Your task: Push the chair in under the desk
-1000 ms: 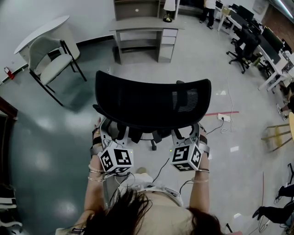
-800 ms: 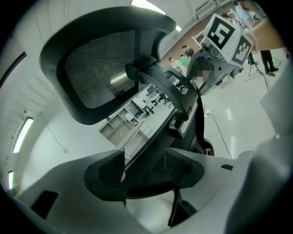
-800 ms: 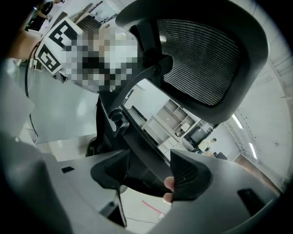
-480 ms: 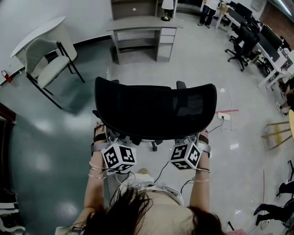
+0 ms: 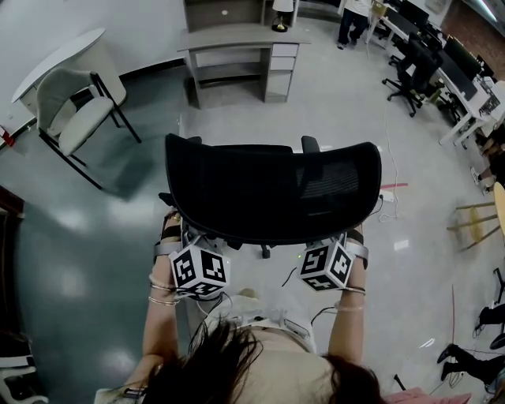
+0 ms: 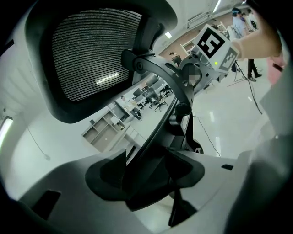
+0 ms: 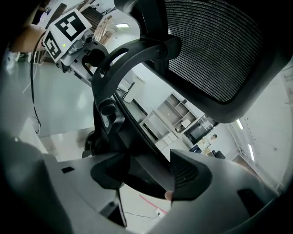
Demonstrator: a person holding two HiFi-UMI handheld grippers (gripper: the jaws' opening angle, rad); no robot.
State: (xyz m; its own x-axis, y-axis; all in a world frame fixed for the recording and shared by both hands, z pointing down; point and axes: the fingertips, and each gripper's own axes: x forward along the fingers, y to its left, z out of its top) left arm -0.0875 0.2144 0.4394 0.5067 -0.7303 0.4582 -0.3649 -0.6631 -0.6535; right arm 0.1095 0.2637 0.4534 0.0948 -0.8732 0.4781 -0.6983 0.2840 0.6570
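A black mesh office chair [image 5: 272, 193] stands in front of me with its backrest toward me. The grey desk [image 5: 237, 39] with drawers is farther off, at the top of the head view. Both marker cubes [image 5: 200, 271] [image 5: 326, 266] sit just below the backrest, which hides the jaws in that view. In the left gripper view my left gripper [image 6: 151, 164] has the chair's curved black back frame [image 6: 158, 123] between its pads; the jaws have just opened slightly around it. My right gripper [image 7: 149, 171] holds the same frame's other side [image 7: 116, 82].
A white chair [image 5: 75, 106] and a curved white table [image 5: 55, 59] stand at the left. Office chairs and desks [image 5: 410, 79] line the right side, and a person [image 5: 351, 20] stands at the back. A power strip with cable [image 5: 390, 197] lies on the floor, right of the chair.
The backrest now looks larger and lower in the head view and covers more of both grippers. The desk has slid toward the top edge. Both cubes sit slightly lower.
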